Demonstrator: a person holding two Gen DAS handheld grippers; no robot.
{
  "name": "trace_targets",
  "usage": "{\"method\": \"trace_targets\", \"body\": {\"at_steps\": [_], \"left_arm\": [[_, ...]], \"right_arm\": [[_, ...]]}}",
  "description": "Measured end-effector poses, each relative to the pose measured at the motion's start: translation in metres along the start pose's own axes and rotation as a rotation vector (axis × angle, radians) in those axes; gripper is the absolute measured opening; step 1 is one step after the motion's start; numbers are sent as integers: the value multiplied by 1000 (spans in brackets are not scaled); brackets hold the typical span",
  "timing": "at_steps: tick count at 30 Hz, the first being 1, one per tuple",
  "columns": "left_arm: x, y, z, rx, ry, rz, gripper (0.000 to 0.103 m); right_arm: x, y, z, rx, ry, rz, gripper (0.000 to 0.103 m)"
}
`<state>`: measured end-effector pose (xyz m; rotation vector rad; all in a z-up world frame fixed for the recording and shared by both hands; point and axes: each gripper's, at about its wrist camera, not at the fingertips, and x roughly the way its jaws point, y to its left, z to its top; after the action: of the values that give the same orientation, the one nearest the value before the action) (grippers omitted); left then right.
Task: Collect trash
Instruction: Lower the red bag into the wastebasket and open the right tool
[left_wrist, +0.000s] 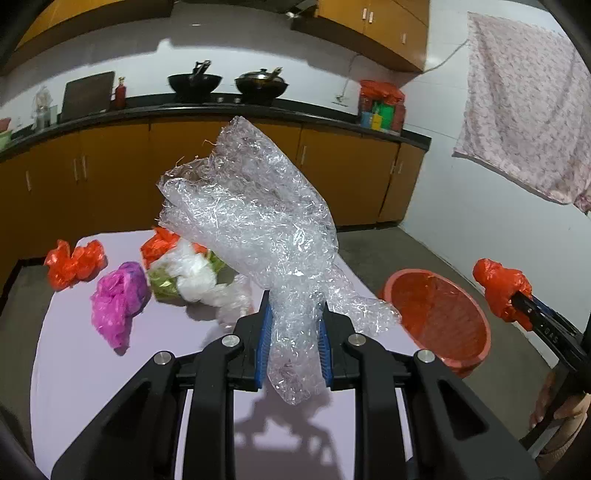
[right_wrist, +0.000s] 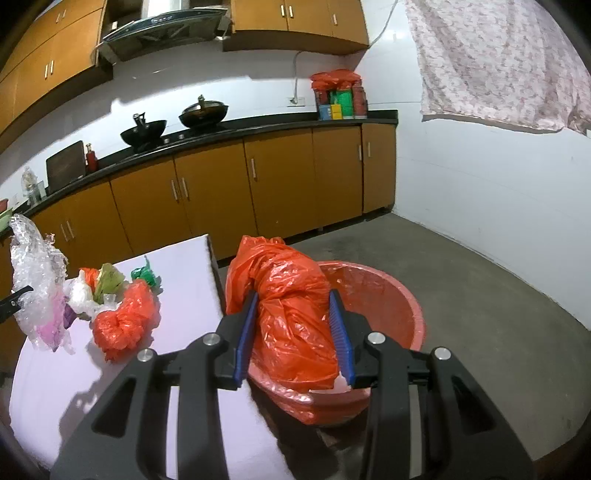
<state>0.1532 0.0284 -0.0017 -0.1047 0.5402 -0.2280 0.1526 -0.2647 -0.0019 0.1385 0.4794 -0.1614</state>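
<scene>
My left gripper (left_wrist: 295, 317) is shut on a crumpled clear plastic bag (left_wrist: 255, 218), held up above the lilac table (left_wrist: 110, 369); it also shows at the left of the right wrist view (right_wrist: 33, 273). My right gripper (right_wrist: 293, 306) is shut on an orange plastic bag (right_wrist: 291, 295), held over the red basin (right_wrist: 391, 299) beside the table's right edge. In the left wrist view the basin (left_wrist: 439, 314) looks empty and the right gripper (left_wrist: 517, 299) holds the orange bag (left_wrist: 498, 284) to its right. On the table lie an orange bag (left_wrist: 74, 262), a pink bag (left_wrist: 118, 299) and a white and green clump (left_wrist: 188, 273).
Another orange bag (right_wrist: 125, 321) and a green scrap (right_wrist: 146, 275) lie on the table. Orange kitchen cabinets (right_wrist: 221, 192) with a black counter and two woks (left_wrist: 229, 83) stand behind. A patterned cloth (left_wrist: 524, 110) hangs on the right wall. The floor (right_wrist: 480, 295) is grey concrete.
</scene>
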Motion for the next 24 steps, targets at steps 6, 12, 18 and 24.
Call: {"method": "trace_targets", "body": {"at_steps": [6,12,18,24], "left_arm": [[1,-13,0,34,-2,-18,22],[2,-19,1,46,1,-22,22],[4,-22,1,50,7,-26,22],[10,-29,2,62,15,-41,22]], "right_arm": [[-2,-7,2,13,-5,-11,38],[-2,-10,2,22,-5,-11,38],[0,-10,2,29,-5,-11,38],[3,-14,4,40,-4,-14,38]]}}
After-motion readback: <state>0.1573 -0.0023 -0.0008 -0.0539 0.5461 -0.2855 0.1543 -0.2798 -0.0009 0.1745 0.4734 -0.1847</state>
